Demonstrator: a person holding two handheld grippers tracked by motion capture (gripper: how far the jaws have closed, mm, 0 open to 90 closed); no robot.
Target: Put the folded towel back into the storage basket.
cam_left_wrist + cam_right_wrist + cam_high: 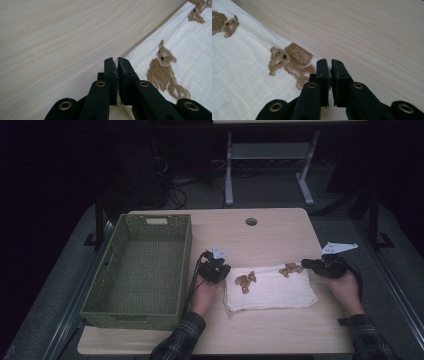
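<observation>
We see a green woven basket [140, 270] at the desk's [260, 330] left. Right of it, our left tool [216, 270] is clamped on the white bear-print cloth's [272, 292] far left corner, our right tool [316, 265] on its far right corner.

White cloth [272, 290] printed with brown bears, folded into a flat rectangle on the light wooden table [265, 330], just right of the green woven basket [142, 270]. One bear print [245, 281] lies near its left end, another [289, 269] at its far right edge.
</observation>
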